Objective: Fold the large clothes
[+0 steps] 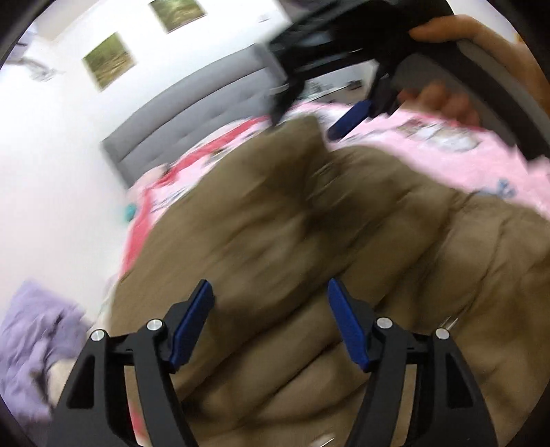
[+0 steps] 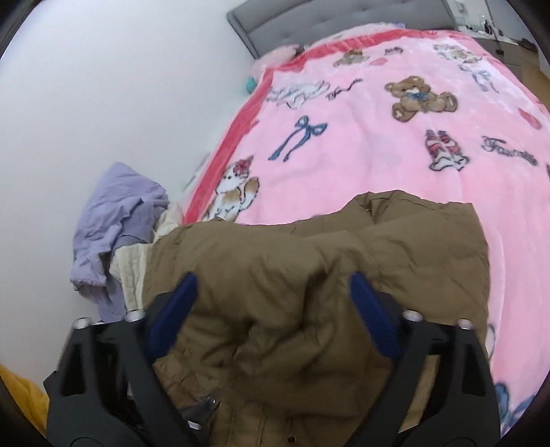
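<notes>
Left wrist view: left gripper (image 1: 270, 292) hangs over the brown coat (image 1: 309, 240), jaws spread and empty; the right gripper (image 1: 306, 127) sits beyond, blurred, state unclear. Right wrist view: its jaws gape over the coat, which is bunched on the pink blanket (image 2: 378, 137) beside lilac clothes (image 2: 113, 220).

We are in a home bedroom. A bed fills most of the room ahead of us, spread with a pink blanket (image 2: 378, 144) printed with teddy bears, bows and kittens and edged in red. At its far end stands a grey padded headboard (image 2: 330, 17). Two framed pictures (image 1: 108, 62) hang on the white wall (image 2: 103, 86). Near left, a heap of lilac and cream laundry (image 2: 117, 220) lies against that wall.
</notes>
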